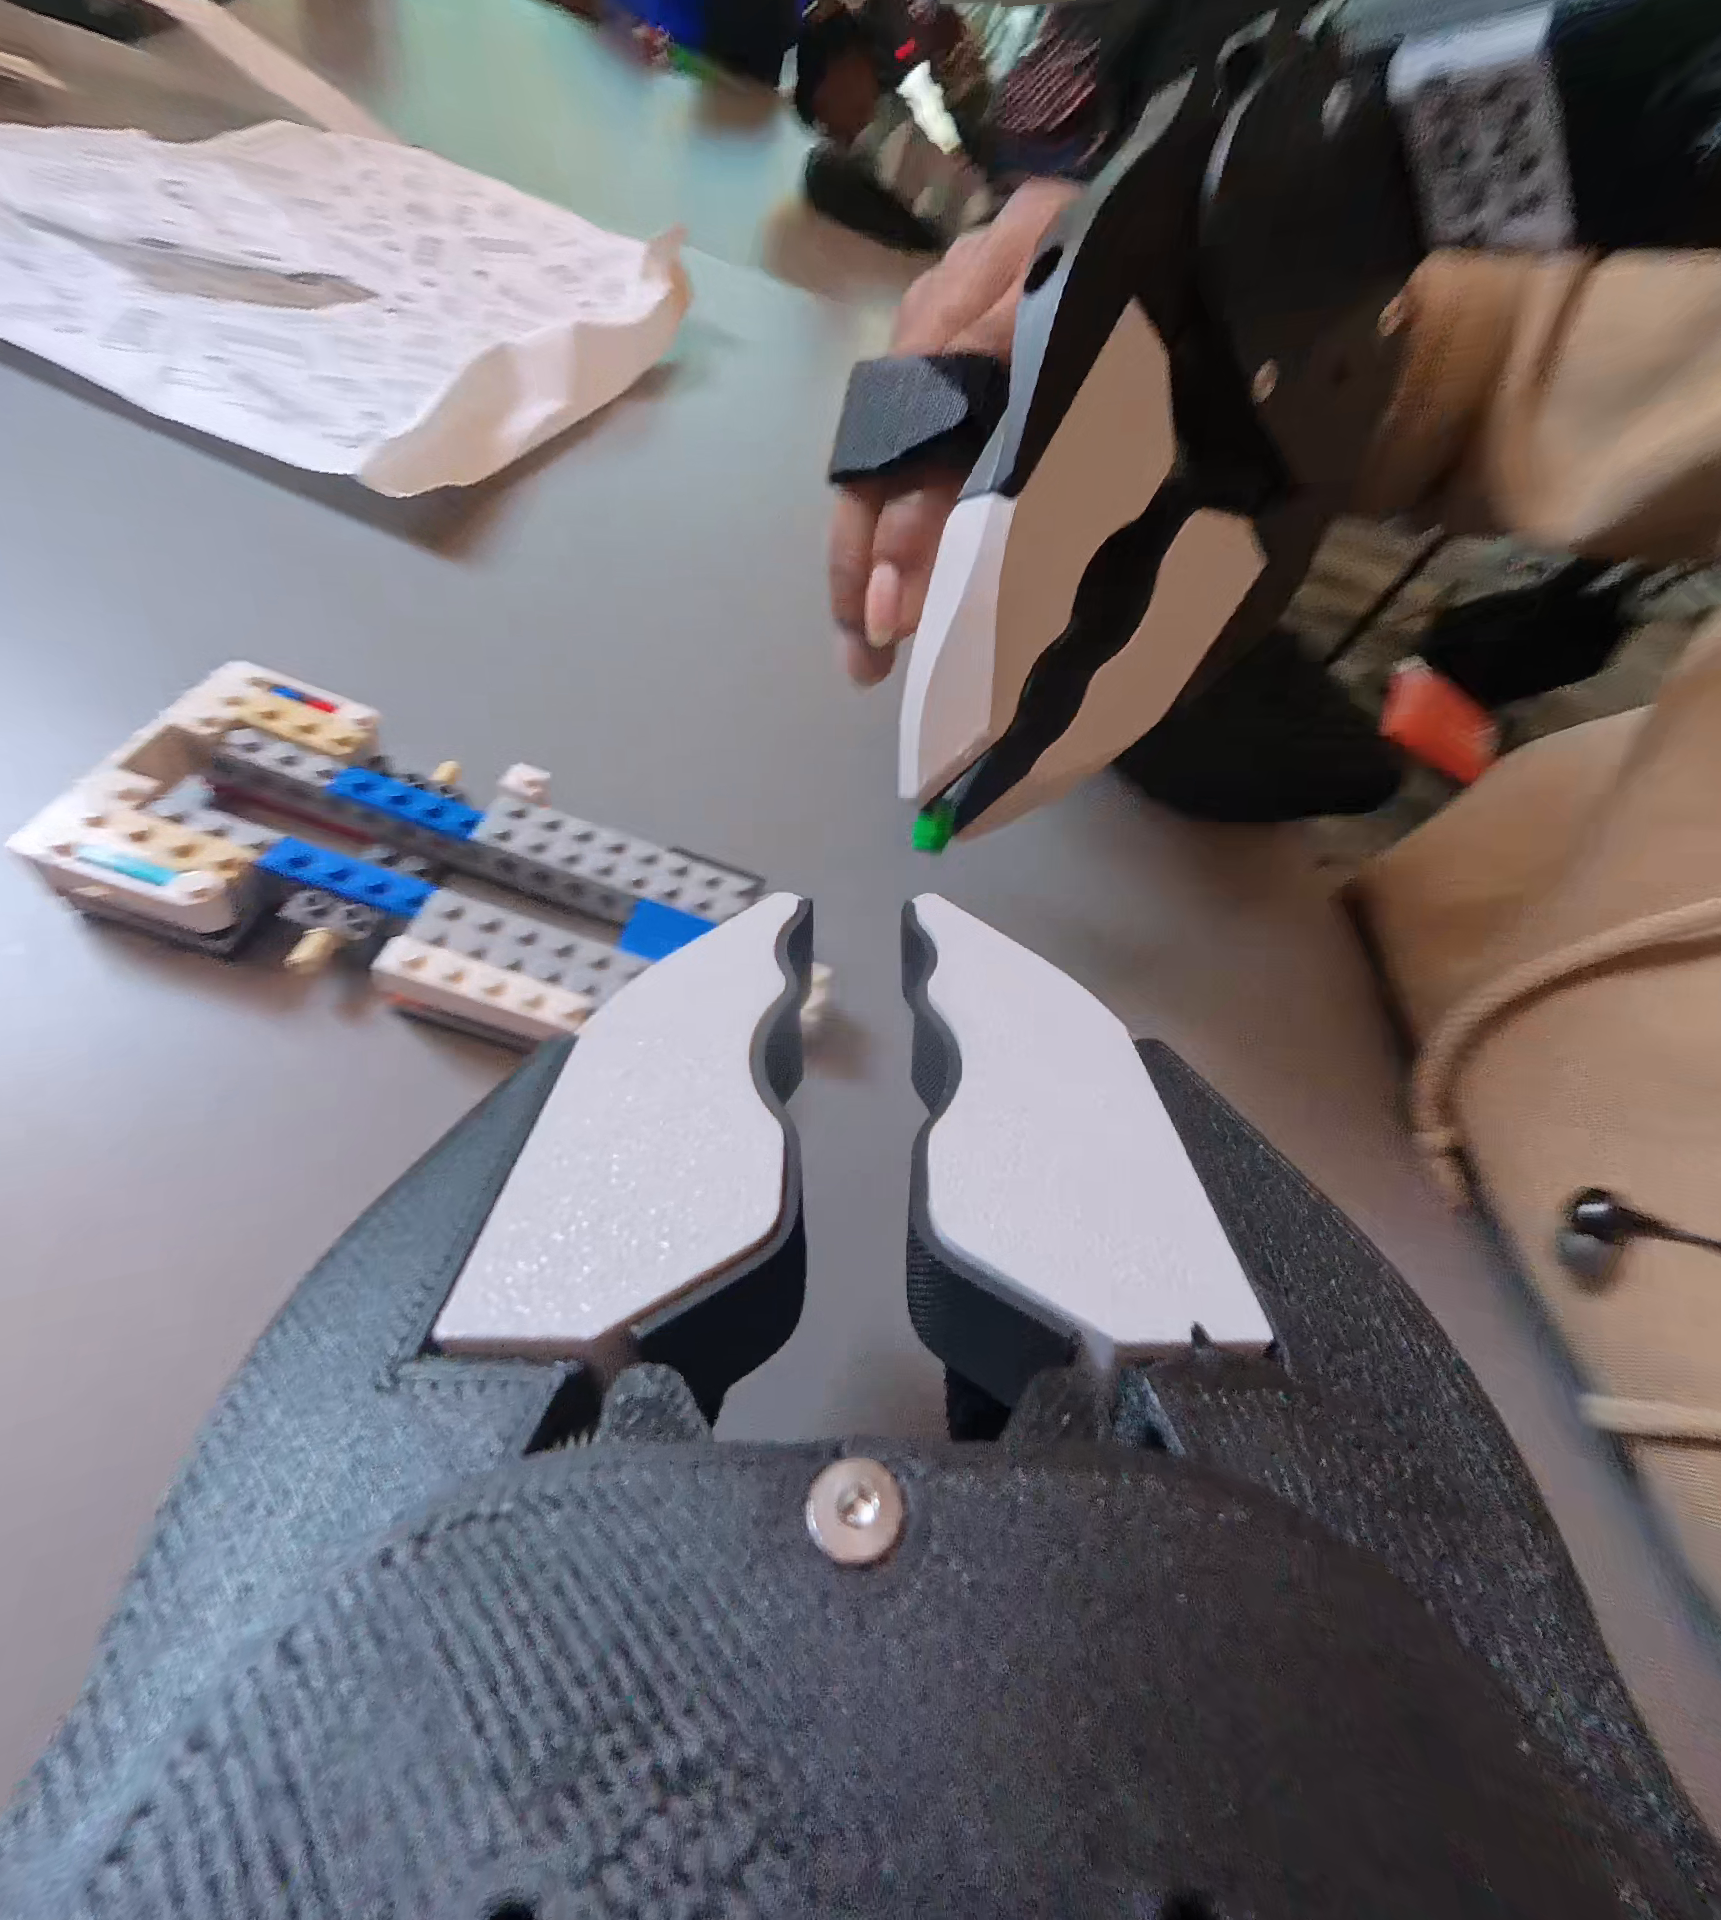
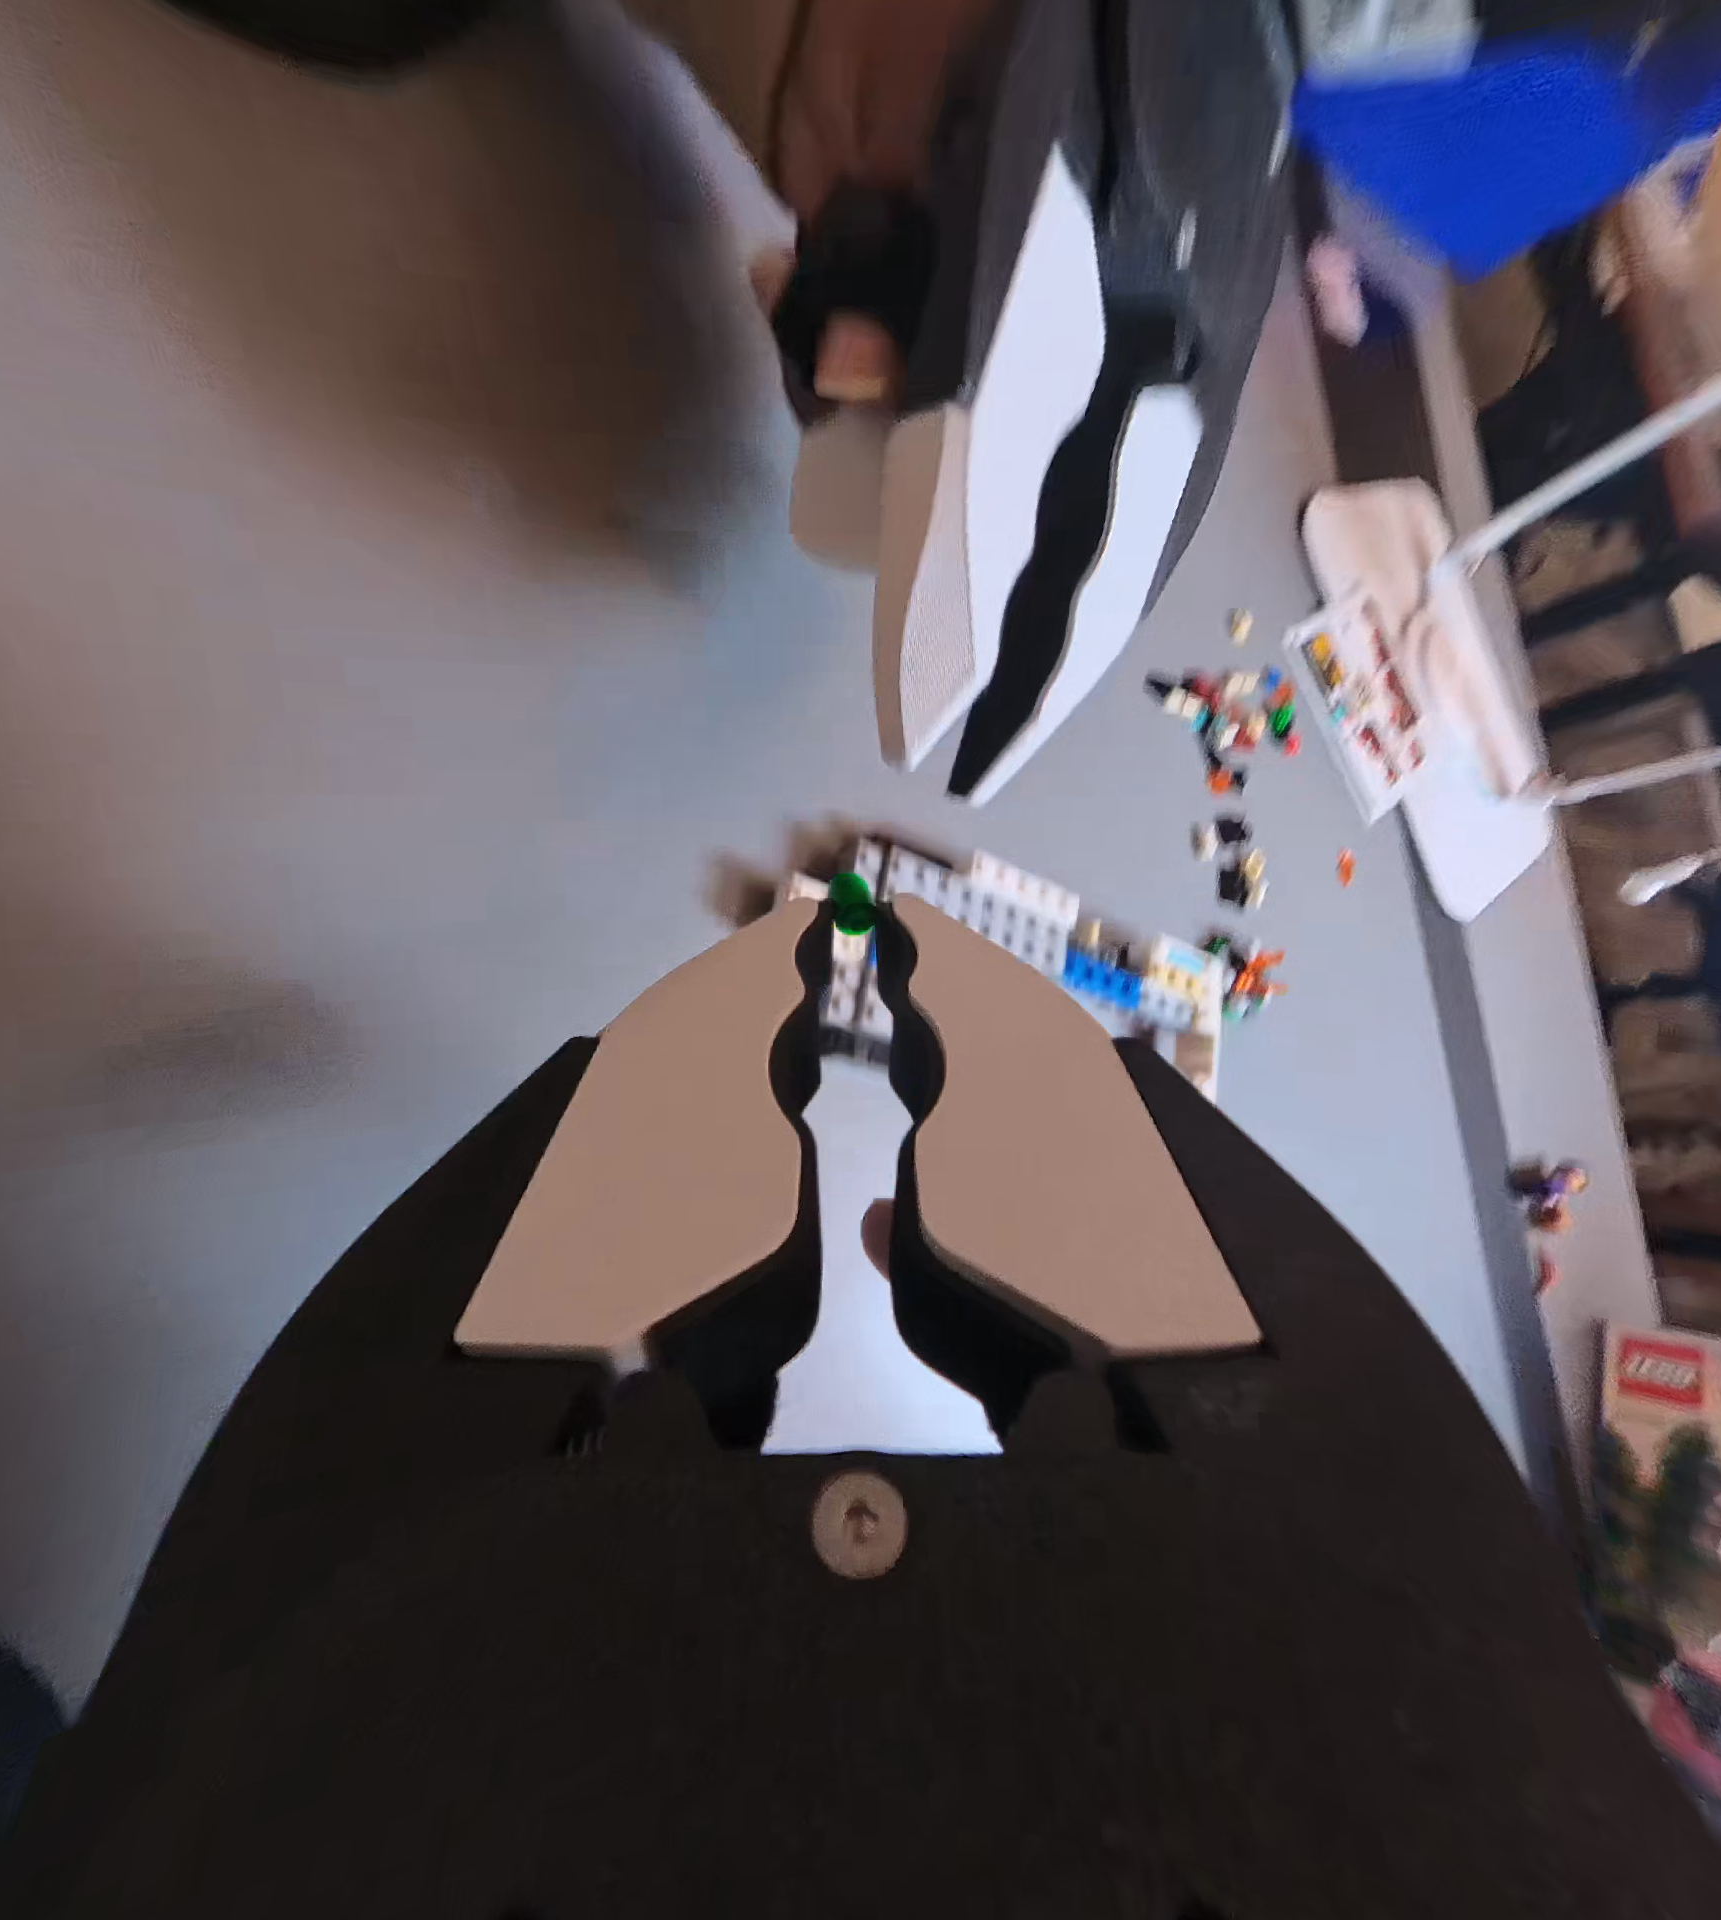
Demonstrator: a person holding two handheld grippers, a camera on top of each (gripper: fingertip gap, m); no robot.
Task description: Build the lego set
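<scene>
Left wrist view: the left gripper [image 1: 856,909] hangs low over the grey surface [image 1: 160,1195], its jaws a little apart with nothing between them. Just left of its fingertips lies a flat brick build [image 1: 388,862] of grey, blue, white and tan plates; a small pale brick [image 1: 816,987] peeks out beside the left finger. Farther off on the right, the right gripper [image 1: 939,826] points down toward the surface, pinching a tiny green piece [image 1: 931,831] at its very tip, well clear of the build. A hand [image 1: 877,561] shows behind it, and a crumpled paper sheet [image 1: 295,301] lies at the far left.

Right wrist view: the right gripper [image 2: 851,914] is closed on the green piece [image 2: 851,902], which sticks out past the fingertips, both tips against it. The brick build [image 2: 1022,925] lies beyond, below the tips. The left gripper [image 2: 965,774] hovers farther off, empty. Loose small bricks [image 2: 1230,717] are scattered to the right, near a white tray [image 2: 1396,727]. This view is blurred.
</scene>
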